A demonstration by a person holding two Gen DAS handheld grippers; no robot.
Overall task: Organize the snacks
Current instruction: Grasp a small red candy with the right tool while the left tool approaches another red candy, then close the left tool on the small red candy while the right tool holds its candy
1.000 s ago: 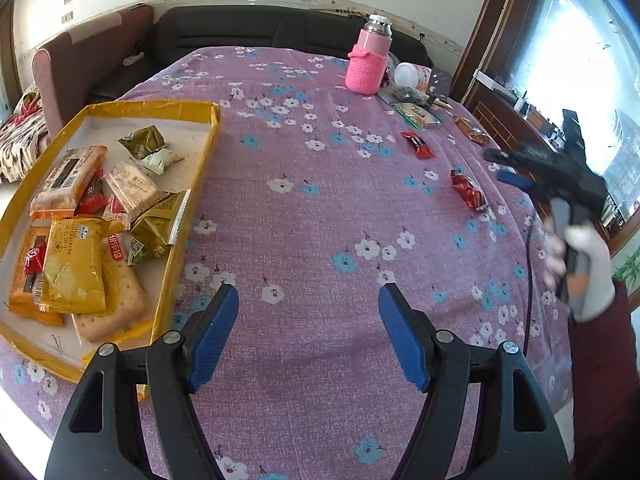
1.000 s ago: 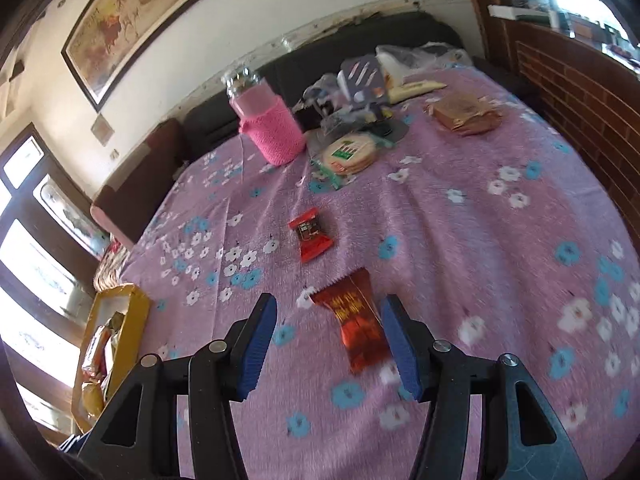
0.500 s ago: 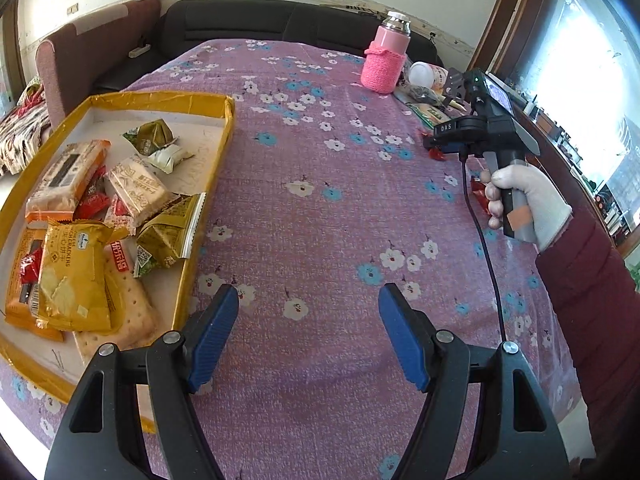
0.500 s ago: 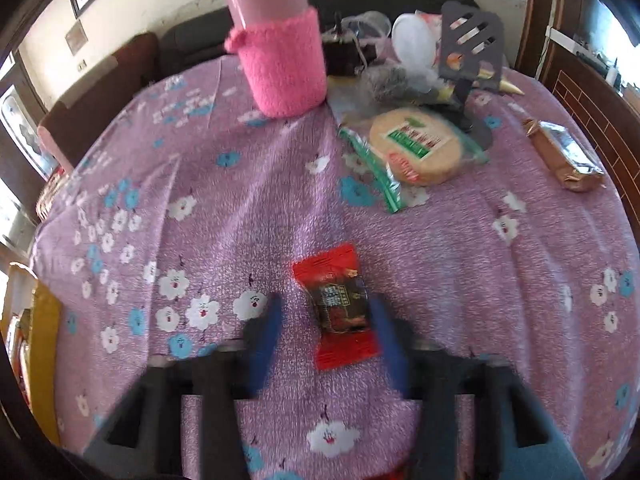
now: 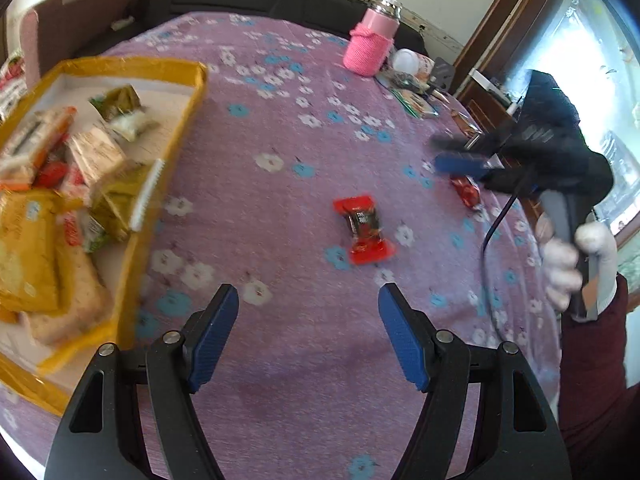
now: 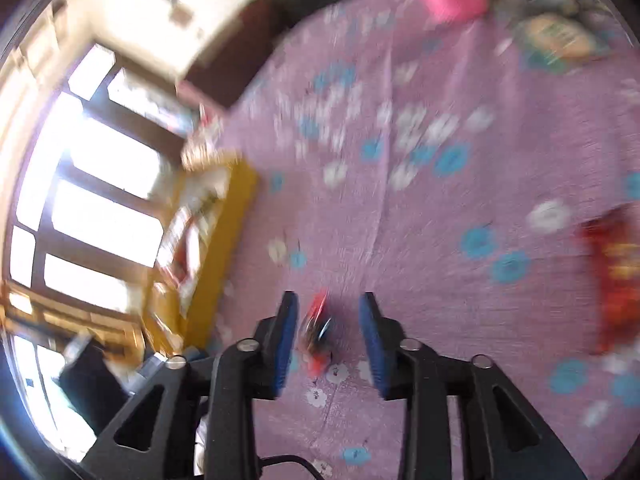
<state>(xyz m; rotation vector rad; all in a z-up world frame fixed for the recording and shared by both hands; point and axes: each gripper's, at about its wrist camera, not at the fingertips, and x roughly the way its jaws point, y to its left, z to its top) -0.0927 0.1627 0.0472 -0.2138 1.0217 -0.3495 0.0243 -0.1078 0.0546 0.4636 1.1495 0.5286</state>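
A small red candy (image 5: 362, 228) lies on the purple flowered cloth, ahead of my left gripper (image 5: 309, 291), which stands open and holds nothing. The yellow tray (image 5: 188, 120) of snack packets sits to its left. At the right, a gloved hand holds my right gripper (image 5: 444, 154) above a larger red packet (image 5: 466, 193). In the blurred right wrist view the candy (image 6: 318, 328) shows between that gripper's (image 6: 328, 298) opening jaws, and the pads do not press on it. The tray (image 6: 232, 216) lies beyond, to the left.
A pink-sleeved bottle (image 5: 370, 50) and a pile of packets (image 5: 412, 88) stand at the cloth's far edge. A dark sofa runs behind the table. The larger red packet (image 6: 616, 280) lies at the right of the right wrist view. A cable trails from the right gripper.
The right gripper closed on the small red candy, swung left towards the tray, and its jaws have now parted. The candy now lies mid-cloth in the left wrist view.
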